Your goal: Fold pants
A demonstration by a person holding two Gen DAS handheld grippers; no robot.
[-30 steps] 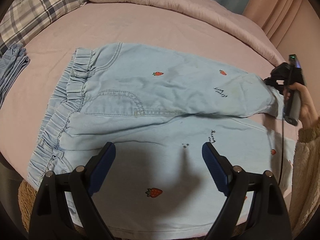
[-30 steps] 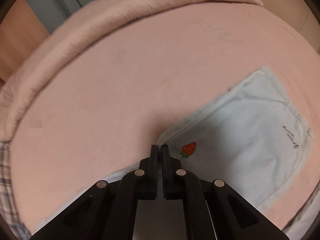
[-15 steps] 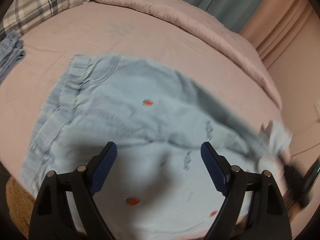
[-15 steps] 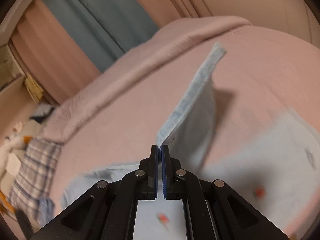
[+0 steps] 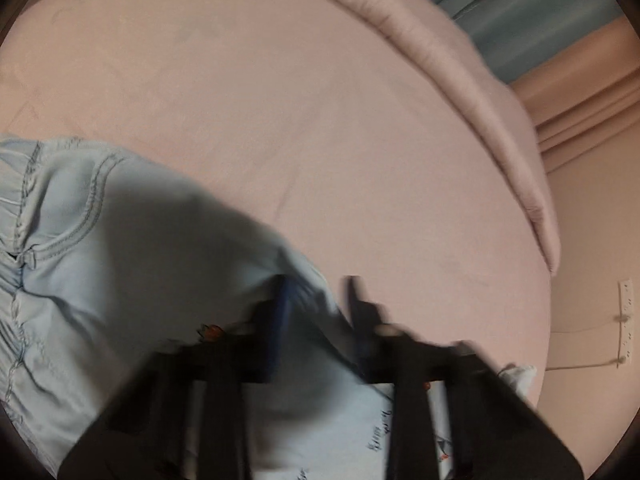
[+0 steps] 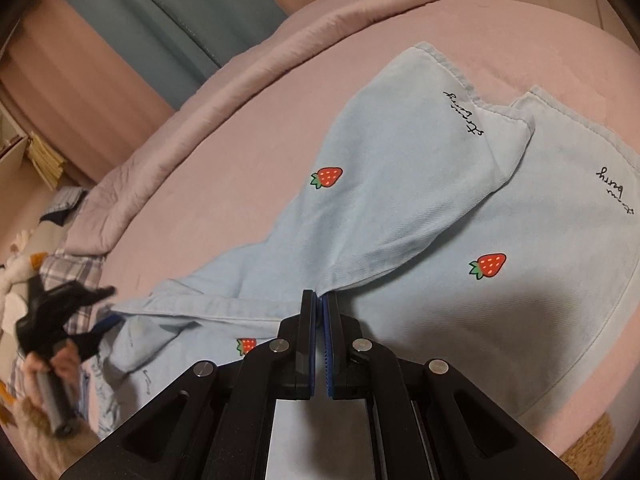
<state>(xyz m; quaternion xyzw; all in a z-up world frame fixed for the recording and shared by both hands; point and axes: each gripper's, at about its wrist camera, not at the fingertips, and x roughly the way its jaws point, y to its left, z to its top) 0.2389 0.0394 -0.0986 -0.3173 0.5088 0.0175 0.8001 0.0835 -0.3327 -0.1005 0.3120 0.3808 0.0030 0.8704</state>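
Observation:
Light blue pants (image 6: 440,200) with red strawberry prints lie on a pink bed (image 6: 248,152). My right gripper (image 6: 319,300) is shut on a fold of the pants, and one leg is drawn across the other. In the left wrist view the waistband end of the pants (image 5: 80,260) lies at the left. My left gripper (image 5: 320,292) is motion-blurred, its fingers a narrow gap apart with pants fabric between them. In the right wrist view the left gripper (image 6: 102,308) is at the far left, at the waist end.
A rolled pink duvet (image 5: 460,72) runs along the bed's far edge, with blue and pink curtains (image 6: 180,12) behind. A plaid pillow (image 6: 76,280) and a soft toy lie at the left. A wall socket with a cable (image 5: 624,320) is at the right.
My right gripper carried the far leg up and over onto the near leg. My left gripper's fingers closed from wide apart to a narrow gap and it swung right, toward the pants' far edge.

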